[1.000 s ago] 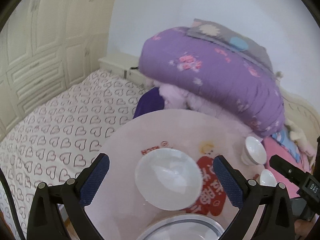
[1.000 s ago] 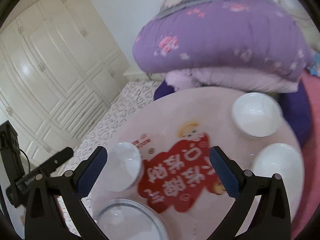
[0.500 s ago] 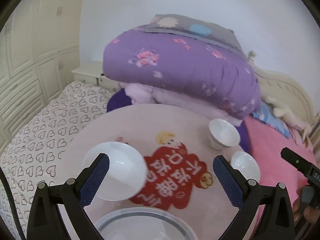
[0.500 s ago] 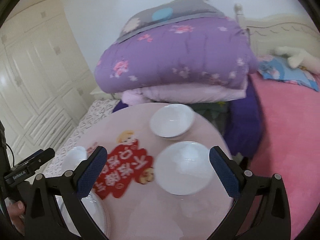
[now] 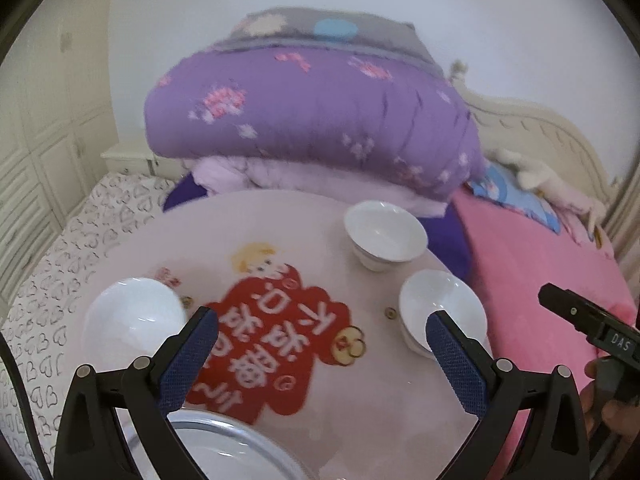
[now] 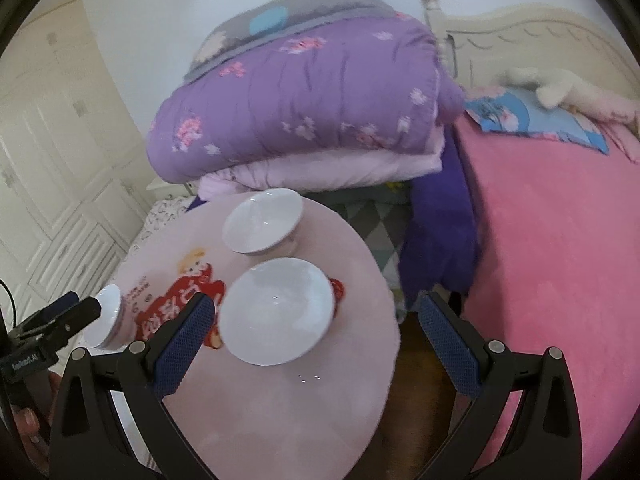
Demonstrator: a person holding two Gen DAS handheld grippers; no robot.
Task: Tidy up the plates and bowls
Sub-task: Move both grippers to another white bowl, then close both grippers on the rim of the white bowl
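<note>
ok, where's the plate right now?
Left wrist view only: the plate sits at the near table edge, bottom centre-left, partly hidden by the left gripper, with the left bowl just beyond it.

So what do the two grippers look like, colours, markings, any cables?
Both are alike: the left gripper and right gripper have matte black angular frames with round silver pins at the joints, and fingers faced with textured dark blue pads. Seen from the side, each black body carries a small white-lettered label. A thin black cable runs near the left one.

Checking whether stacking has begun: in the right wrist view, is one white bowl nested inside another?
No, the nearer bowl and farther bowl sit apart on the table.
</note>
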